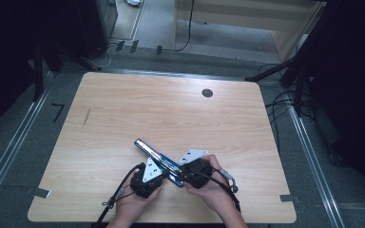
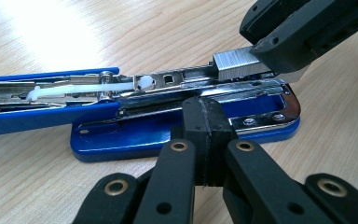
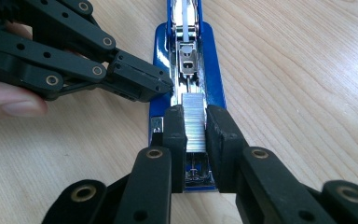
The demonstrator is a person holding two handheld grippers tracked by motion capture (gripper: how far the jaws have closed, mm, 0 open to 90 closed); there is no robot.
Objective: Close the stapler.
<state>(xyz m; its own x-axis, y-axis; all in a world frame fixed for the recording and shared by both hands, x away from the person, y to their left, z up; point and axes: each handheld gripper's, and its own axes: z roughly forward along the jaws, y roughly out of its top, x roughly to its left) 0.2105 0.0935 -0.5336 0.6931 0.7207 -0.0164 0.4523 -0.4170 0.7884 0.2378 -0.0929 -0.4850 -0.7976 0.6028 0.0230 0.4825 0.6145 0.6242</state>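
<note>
The wooden table [image 1: 123, 109] carries my blue stapler [image 1: 158, 160], lying flipped open near my edge of it, between my two tongs. My left gripper [image 2: 204, 122] is clenched on nothing, its tips pressed against the side of the stapler's chrome magazine. My right gripper [image 3: 195, 128] pinches a silver strip of staples [image 3: 193, 122] over the magazine's front end.

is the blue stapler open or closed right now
Open. The blue stapler's top arm is swung back flat, baring the metal channel, where the right gripper holds a staple strip.
</note>
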